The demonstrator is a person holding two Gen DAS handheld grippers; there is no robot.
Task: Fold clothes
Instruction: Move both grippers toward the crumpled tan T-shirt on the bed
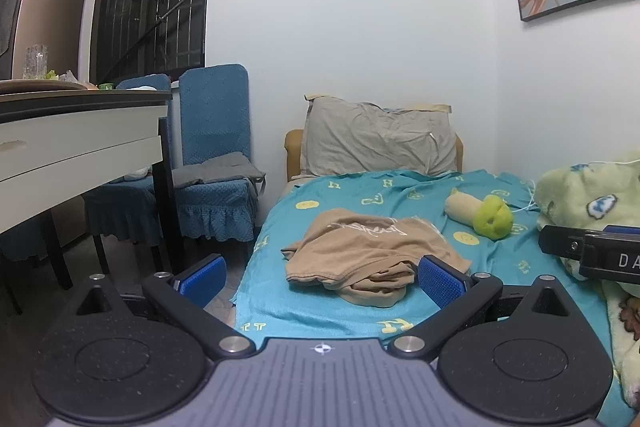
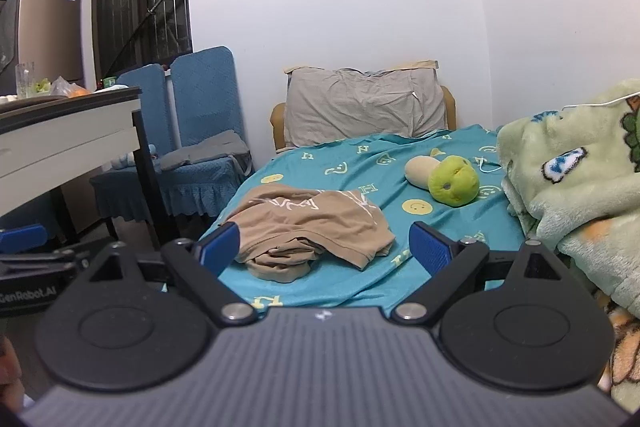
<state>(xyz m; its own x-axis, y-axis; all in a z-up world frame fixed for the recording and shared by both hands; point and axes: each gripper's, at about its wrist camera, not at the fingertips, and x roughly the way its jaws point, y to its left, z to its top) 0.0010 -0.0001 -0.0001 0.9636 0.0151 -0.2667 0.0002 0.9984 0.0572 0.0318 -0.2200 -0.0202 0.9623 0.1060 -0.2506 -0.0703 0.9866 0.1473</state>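
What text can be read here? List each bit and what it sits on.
"DA", cut off by the frame edge: on the right gripper's black body, left wrist view.
"GenRobot.AI", first letter partly cut: on the left gripper's body, right wrist view.
White script on the tan shirt: unreadable.
Yellow letter shapes on the teal sheet: scattered, no words.

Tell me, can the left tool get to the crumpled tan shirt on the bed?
Probably yes. The left tool is open and the tan shirt lies straight ahead on the teal bedsheet, with nothing between them. The plush toy sits off to one side.
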